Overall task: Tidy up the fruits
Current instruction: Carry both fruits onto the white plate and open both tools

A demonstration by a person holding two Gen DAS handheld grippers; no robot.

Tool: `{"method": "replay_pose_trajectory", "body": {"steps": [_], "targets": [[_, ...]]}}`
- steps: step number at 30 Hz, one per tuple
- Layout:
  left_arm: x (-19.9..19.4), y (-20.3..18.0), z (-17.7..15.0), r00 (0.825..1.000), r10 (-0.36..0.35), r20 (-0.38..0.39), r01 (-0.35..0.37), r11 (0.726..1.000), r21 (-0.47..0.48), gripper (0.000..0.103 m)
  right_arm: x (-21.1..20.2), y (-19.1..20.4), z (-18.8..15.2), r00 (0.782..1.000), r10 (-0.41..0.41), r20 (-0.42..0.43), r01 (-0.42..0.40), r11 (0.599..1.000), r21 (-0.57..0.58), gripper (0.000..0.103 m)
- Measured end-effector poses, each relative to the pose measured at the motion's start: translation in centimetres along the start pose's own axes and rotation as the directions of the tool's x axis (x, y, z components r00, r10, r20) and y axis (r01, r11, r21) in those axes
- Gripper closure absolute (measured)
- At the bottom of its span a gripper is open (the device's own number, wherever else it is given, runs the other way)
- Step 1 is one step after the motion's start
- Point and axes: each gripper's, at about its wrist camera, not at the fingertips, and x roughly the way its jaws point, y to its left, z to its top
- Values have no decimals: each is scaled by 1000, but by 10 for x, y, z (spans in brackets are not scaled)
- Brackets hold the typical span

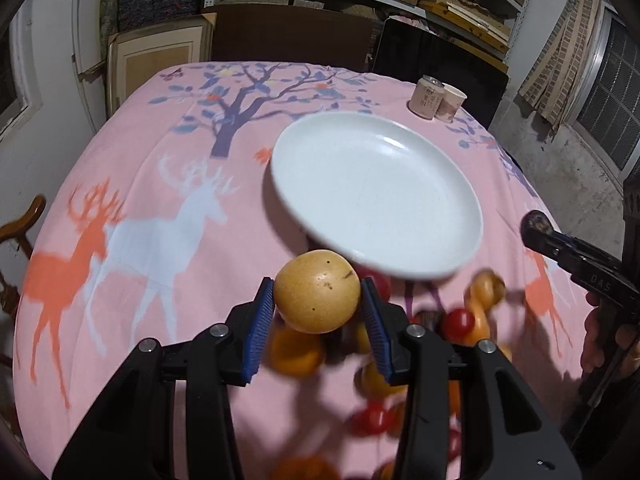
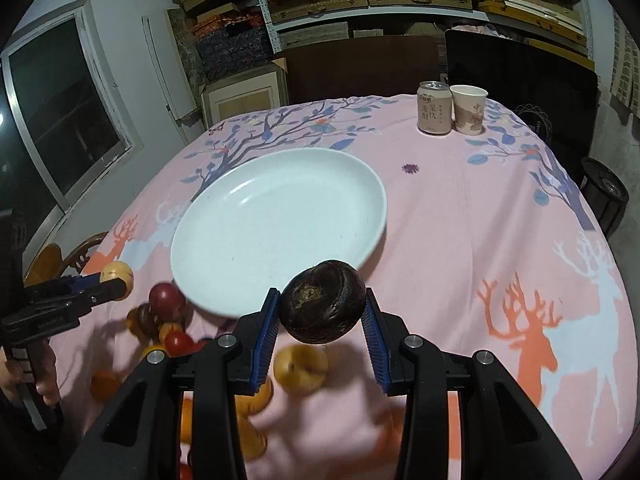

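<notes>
My left gripper point(image 1: 318, 302) is shut on a round yellow fruit point(image 1: 316, 292) and holds it above the table, just short of the near rim of the white plate point(image 1: 376, 192). My right gripper point(image 2: 320, 308) is shut on a dark brown wrinkled fruit point(image 2: 323, 306), also held up near the plate's near rim point(image 2: 280, 216). The plate has nothing on it. A pile of red, orange and yellow fruits point(image 1: 460, 320) lies on the pink cloth below the grippers; it also shows in the right wrist view point(image 2: 168, 320). The left gripper with its fruit point(image 2: 116, 274) shows at the left there.
A drink can point(image 2: 433, 108) and a paper cup point(image 2: 468, 109) stand at the table's far right. The pink deer-print tablecloth point(image 1: 160, 200) covers the round table. A wooden chair point(image 1: 20, 232) stands at the left edge. Shelves and boxes lie behind.
</notes>
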Motion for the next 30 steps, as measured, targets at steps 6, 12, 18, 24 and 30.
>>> {"method": "replay_pose_trajectory", "body": {"steps": [6,12,18,24,30], "targets": [[80,-10,74,998,12,-66,-14,1000,-24,60,74,18,60,999,-42,-12,41,997,-71,61],[123,-6,101,991,-5,-135,-5,997,-74,41,94,27,68,998,-61,21,63,990,-126,33],[54,2,88,998,-66,-2,66,992,-107,20,40,19,38,997,-47,66,53,995,-89,26],[-21,3,14,998,-51,34,51,999,-16,14,-18,17,-31,997,-21,75,26,997,-70,17],[-63,1,-77,1000,4,25,-6,996,89,14,-43,4,-92,997,46,59,-50,997,65,17]]}}
